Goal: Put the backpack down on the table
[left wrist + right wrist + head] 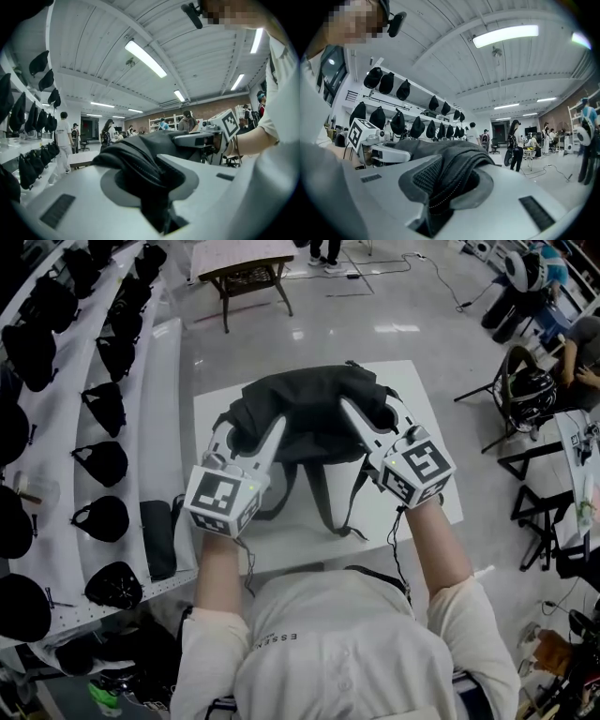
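In the head view a black backpack [309,413] hangs between my two grippers over the white table [427,498]. Its straps [330,502] trail down toward the tabletop, and I cannot tell whether the bag's bottom rests on it. My left gripper [249,432] is shut on the bag's upper left edge, and its own view shows the folded black fabric [140,161] pinched between its jaws [152,180]. On the upper right edge my right gripper [377,423] is shut; dark mesh fabric [450,171] fills its jaws [440,197]. Each gripper shows in the other's view [201,138] [382,152].
White wall shelves [155,381] with several black bags [103,404] run along the left, close to the table's edge. A wooden-legged table [248,273] stands beyond. At the right are a seated person [577,352], stands and a black stool [544,517].
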`<state>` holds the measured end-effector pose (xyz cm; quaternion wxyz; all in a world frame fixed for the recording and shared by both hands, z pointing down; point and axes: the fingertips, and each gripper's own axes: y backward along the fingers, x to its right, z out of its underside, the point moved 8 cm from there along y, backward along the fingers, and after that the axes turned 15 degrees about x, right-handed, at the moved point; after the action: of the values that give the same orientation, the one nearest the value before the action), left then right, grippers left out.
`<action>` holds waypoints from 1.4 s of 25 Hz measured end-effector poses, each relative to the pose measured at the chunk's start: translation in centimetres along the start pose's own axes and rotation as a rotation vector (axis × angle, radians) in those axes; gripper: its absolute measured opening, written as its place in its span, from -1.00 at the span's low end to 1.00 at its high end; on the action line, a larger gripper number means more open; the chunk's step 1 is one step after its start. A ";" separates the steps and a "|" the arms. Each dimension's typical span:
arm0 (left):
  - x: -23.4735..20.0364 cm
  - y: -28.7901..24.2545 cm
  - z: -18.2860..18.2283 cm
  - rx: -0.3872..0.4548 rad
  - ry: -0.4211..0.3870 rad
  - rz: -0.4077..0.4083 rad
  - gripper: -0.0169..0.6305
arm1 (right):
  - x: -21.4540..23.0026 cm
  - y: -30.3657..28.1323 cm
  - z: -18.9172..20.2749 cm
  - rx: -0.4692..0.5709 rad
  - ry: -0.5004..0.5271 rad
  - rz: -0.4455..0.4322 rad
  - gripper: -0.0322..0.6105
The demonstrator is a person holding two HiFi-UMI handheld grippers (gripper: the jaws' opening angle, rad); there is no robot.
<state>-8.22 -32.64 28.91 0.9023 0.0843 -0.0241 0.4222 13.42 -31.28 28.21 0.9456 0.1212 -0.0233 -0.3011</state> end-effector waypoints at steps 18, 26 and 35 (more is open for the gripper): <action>-6.2 -9.8 6.8 -0.033 0.027 -0.062 -0.64 | 10.9 -7.4 6.7 -0.062 -0.053 -0.060 -0.65; -5.5 -11.1 8.8 -0.048 0.029 -0.085 -0.64 | 12.7 -6.8 9.0 -0.059 -0.104 -0.063 -0.65; -4.1 -8.9 10.5 -0.066 0.179 -0.064 -0.64 | 11.3 -4.7 10.6 -0.075 -0.145 -0.073 -0.65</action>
<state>-3.75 -43.19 37.64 0.9162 0.0171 0.0456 0.3978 18.77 -43.75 37.01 0.9336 0.0643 -0.0761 -0.3441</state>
